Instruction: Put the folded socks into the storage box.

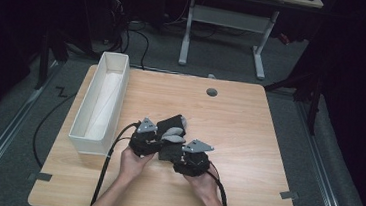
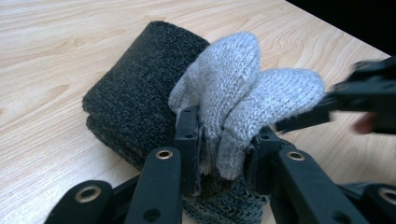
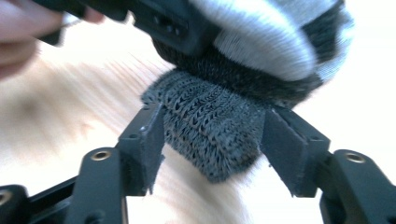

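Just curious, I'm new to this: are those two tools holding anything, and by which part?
The left tool pinches the socks by their grey toe ends. The right tool's jaws flank the dark cuff, seemingly without pressing.

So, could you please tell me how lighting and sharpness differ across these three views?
High view: the table is evenly lit, the surroundings dark. Left gripper view: the grey sock toes are sharp, while the right gripper at the picture's right is blurred. Right gripper view: the dark knit cuff is in focus, the wood behind it washed out by glare.
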`<state>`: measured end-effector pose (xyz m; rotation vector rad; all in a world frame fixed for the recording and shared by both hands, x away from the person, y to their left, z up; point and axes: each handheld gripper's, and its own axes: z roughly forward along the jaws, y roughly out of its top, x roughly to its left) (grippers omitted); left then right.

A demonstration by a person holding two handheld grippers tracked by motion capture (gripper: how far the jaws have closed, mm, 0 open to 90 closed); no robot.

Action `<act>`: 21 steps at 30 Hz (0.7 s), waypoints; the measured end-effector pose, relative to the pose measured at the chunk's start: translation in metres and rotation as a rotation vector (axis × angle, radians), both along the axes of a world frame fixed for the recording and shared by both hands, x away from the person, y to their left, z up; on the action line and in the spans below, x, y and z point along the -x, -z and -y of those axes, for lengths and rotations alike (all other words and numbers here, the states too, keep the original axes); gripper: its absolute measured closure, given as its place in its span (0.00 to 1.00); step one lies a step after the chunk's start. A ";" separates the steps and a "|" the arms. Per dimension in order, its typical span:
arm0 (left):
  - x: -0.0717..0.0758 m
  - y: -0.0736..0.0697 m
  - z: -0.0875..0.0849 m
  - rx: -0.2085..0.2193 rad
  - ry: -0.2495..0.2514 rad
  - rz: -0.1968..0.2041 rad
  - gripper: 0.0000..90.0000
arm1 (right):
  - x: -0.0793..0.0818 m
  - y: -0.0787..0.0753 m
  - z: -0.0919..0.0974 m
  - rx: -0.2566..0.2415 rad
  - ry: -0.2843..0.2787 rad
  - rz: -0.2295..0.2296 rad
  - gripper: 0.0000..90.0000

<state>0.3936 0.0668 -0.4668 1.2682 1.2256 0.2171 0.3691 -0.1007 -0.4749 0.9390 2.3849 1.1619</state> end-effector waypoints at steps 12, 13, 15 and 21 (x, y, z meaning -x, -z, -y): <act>0.006 0.001 0.000 0.001 0.015 0.010 0.76 | -0.023 -0.055 0.023 -0.137 0.020 0.018 0.60; 0.006 0.001 0.000 -0.002 0.018 0.011 0.75 | -0.028 -0.057 0.021 -0.146 0.016 0.006 0.59; 0.006 0.001 0.000 -0.002 0.021 0.010 0.75 | -0.035 -0.059 0.014 -0.145 0.017 -0.010 0.57; 0.008 0.000 0.000 -0.002 0.031 0.008 0.73 | -0.048 -0.064 -0.005 -0.124 0.011 -0.020 0.57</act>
